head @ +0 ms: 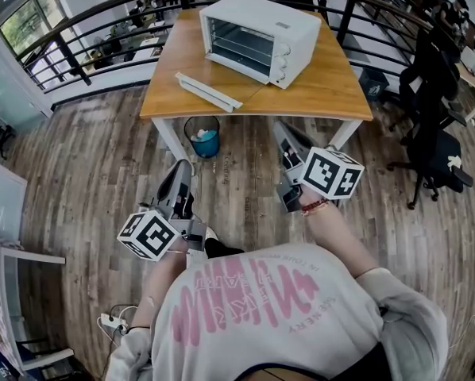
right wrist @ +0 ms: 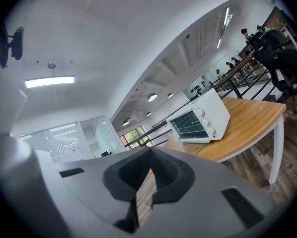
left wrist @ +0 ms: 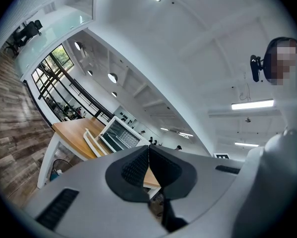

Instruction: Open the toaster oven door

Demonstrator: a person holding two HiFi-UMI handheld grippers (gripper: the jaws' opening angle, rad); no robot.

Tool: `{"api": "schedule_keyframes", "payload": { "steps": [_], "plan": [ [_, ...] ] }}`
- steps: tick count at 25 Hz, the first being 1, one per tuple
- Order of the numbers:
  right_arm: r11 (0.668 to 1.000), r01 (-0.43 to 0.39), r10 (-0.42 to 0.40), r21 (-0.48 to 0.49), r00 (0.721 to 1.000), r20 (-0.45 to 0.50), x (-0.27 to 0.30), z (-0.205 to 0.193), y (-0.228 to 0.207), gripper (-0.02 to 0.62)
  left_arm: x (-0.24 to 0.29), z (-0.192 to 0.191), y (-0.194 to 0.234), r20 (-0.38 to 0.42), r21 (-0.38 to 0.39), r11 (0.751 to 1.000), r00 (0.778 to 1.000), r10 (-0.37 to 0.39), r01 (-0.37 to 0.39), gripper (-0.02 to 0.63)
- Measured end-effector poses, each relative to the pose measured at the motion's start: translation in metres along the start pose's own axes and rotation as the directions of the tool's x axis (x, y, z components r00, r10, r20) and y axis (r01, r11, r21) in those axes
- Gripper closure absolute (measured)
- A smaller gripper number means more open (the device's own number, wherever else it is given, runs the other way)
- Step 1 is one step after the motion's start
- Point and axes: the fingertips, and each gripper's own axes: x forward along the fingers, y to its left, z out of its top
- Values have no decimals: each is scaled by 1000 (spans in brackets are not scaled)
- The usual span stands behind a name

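Wood floor (head: 245,173) ahead of the worktop (head: 333,94) was open, free run to its front edge; white panel (head: 208,91) lay across the worktop's front-left, just before the toaster oven (head: 257,34); bin (head: 203,137) sat under that edge; office chair (head: 436,149) crowded the right side; railing (head: 86,34) closed off the rear.

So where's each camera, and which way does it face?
Head view: on the person's head, steeply down; torso, left gripper, right gripper show.
Left gripper view: on that gripper, along shut jaws toward the toaster oven; person at right.
Right gripper view: on that gripper, along shut jaws; only the gripper shows.
All three share the toaster oven.
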Motion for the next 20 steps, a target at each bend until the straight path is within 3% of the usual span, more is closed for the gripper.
{"api": "schedule_keyframes", "payload": {
  "steps": [20],
  "plan": [
    [999,31,-33,-32,999,-43,-1,-16,-9,591,1,-7,3,-15,-17,1000,1000,2,-2,584]
  ]
}}
